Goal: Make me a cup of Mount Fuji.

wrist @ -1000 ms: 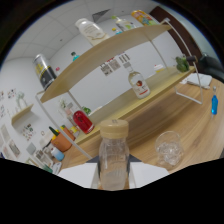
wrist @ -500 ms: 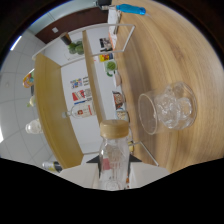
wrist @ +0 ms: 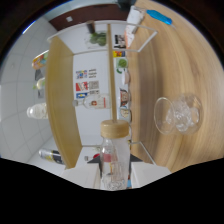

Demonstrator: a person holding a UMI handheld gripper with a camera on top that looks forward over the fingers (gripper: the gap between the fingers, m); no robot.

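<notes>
Bottle, clear glass with a tan wooden cap [wrist: 114,150]: we find it upright between the fingers of the gripper [wrist: 114,176], close in front of the camera. Dark finger parts [wrist: 134,165] show at either side of its body, but whether they press on the glass or stand off it we cannot tell.

Glass, clear and stemless, with ice pieces inside [wrist: 178,113]: it rests on the light wooden tabletop [wrist: 165,65], to the right of the bottle and farther away, apart from it. The whole scene appears turned on its side in this view, so the tabletop runs up the right.

Shelf unit, pale wood boards on a thin white frame [wrist: 62,95]: it stands beyond the bottle, against a white wall, carrying small bottles and jars too small for us to name.

Object, blue and elongated [wrist: 159,16]: it lies at the far end of the tabletop, well apart from the glass.
</notes>
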